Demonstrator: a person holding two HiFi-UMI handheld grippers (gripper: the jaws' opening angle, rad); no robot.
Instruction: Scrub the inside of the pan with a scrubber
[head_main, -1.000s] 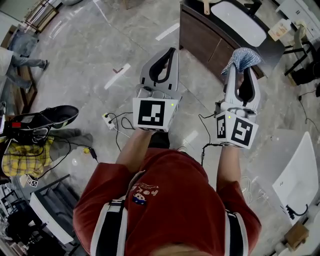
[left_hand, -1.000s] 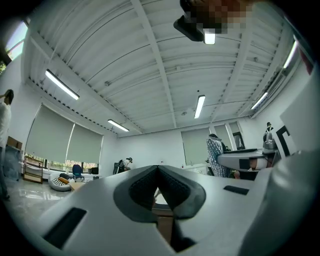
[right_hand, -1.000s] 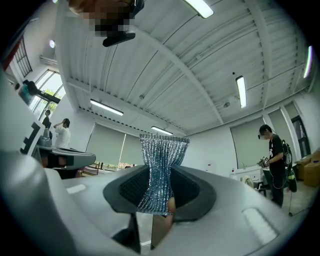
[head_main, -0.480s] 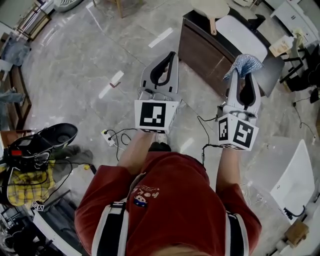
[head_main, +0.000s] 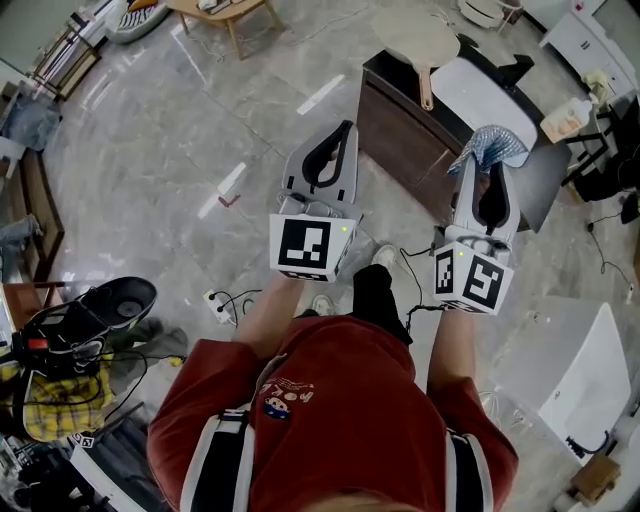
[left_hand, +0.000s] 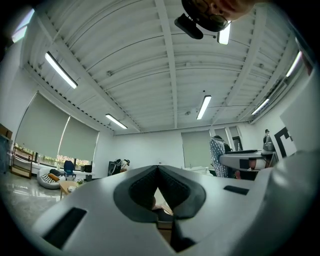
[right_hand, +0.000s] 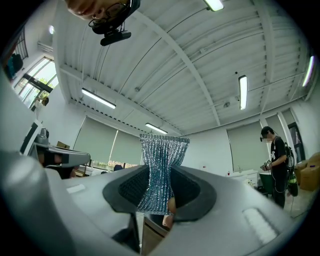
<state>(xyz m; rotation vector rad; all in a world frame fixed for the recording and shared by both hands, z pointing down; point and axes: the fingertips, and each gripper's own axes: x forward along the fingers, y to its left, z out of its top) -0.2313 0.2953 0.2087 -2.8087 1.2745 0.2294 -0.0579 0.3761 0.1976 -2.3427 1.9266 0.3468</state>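
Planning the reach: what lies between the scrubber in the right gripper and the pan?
In the head view, a white oblong tray on the dark cabinet lies between the scrubber, clamped in the right gripper, and the pan.

Head view: above person (head_main: 330, 420), facing steeply down onto left gripper (head_main: 346, 127), right gripper (head_main: 488, 155), floor (head_main: 150, 130). Gripper views: close behind own jaws, tilted toward ceiling (left_hand: 170, 75). Head and right gripper views share scrubber (head_main: 492, 140).

Grey marble floor (head_main: 180, 130), dark wooden cabinet (head_main: 398, 135), white ribbed ceiling (left_hand: 165, 75), strip lights (left_hand: 61, 70), shaded windows (left_hand: 42, 137)
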